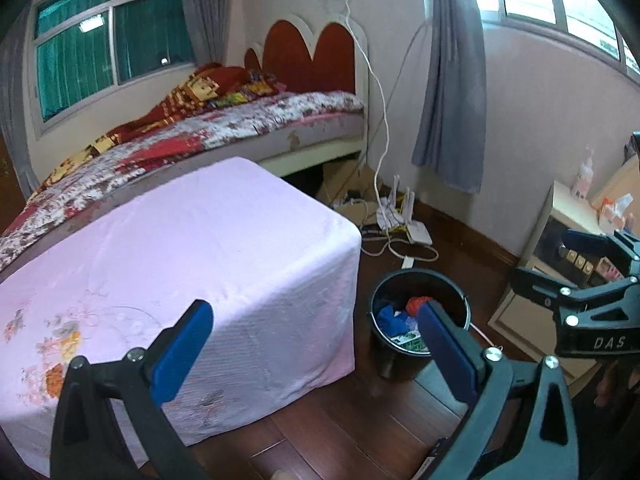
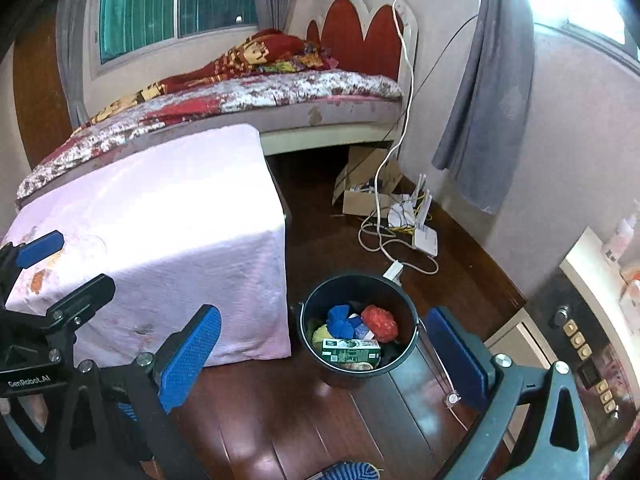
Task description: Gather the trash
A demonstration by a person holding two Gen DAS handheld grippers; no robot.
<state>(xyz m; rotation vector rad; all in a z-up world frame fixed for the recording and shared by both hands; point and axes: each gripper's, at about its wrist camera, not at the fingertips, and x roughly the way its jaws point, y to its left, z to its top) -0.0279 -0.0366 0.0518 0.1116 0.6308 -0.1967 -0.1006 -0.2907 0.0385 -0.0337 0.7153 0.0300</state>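
The right gripper [image 2: 320, 350] and left gripper [image 1: 316, 338] are held wide apart, empty; beyond, trash (blue, red, a green carton) is seen inside the black bucket [image 2: 316, 300] on the floor, beside the pink-draped table [image 2: 160, 208]; farther, the bed [image 2: 256, 96].

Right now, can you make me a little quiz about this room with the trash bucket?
1. True or false: the black bucket stands on the wooden floor, beside the table with the pink cloth.
2. Which thing is in the bucket? A) red crumpled ball B) a shoe C) a spoon
3. Fill in: the left tool and the right tool are both ____ and hold nothing.

Key: 1 true. 2 A; a green and white carton and blue scraps lie in there too. 3 open.
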